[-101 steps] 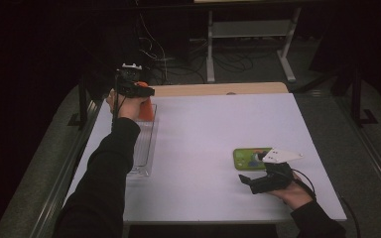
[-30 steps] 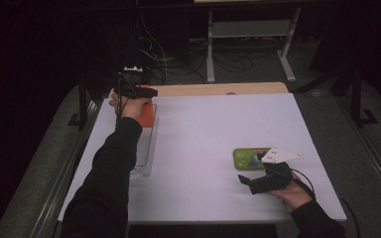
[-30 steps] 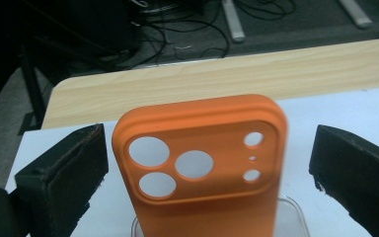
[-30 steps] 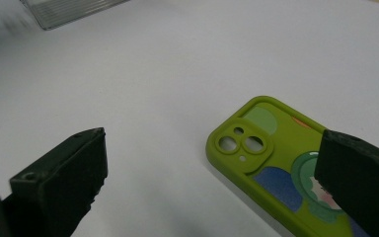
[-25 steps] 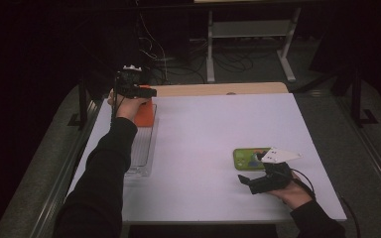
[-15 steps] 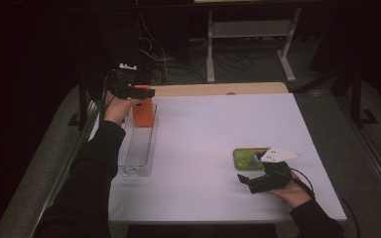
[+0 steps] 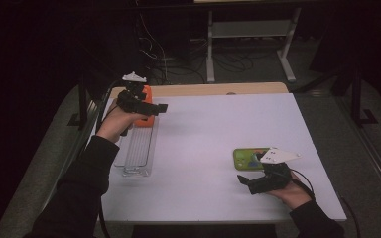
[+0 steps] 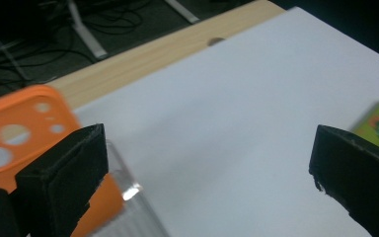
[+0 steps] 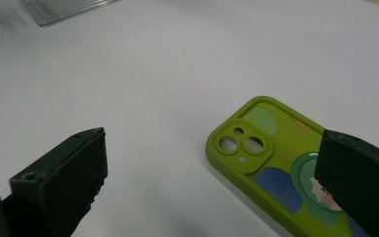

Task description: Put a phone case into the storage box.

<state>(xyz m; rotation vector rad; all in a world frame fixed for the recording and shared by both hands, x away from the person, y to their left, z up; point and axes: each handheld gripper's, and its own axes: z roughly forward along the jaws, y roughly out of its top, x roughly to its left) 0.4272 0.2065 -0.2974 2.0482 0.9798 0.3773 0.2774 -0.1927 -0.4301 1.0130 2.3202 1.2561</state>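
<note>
The left gripper (image 7: 151,106) hung over the far left corner of the white table (image 7: 218,129), its jaws wide apart and holding nothing. Just behind it the orange case (image 7: 146,106) stood in the far end of a clear ribbed tray (image 7: 136,151), which ran along the table's left edge. In the left gripper view the orange case (image 8: 17,131) sat beside the left jaw, not between the jaws, and the tray's rim (image 8: 128,190) showed beneath it. A strip of bare wood (image 7: 208,89) ran along the table's far edge, close behind the case.

The right gripper (image 7: 250,181) rested low near the front right corner, jaws also spread wide and empty. The green case (image 7: 245,157) lay flat on the table just beyond it, camera holes up. In the right gripper view the green case (image 9: 271,148) lay ahead toward the right jaw, which covered part of it; whether they touched I could not tell.

Between tray and green case the middle of the table was bare white, and the far right quarter too. Left of the tray there was little table before the edge, and little in front of the right gripper's hand (image 7: 292,191)
</note>
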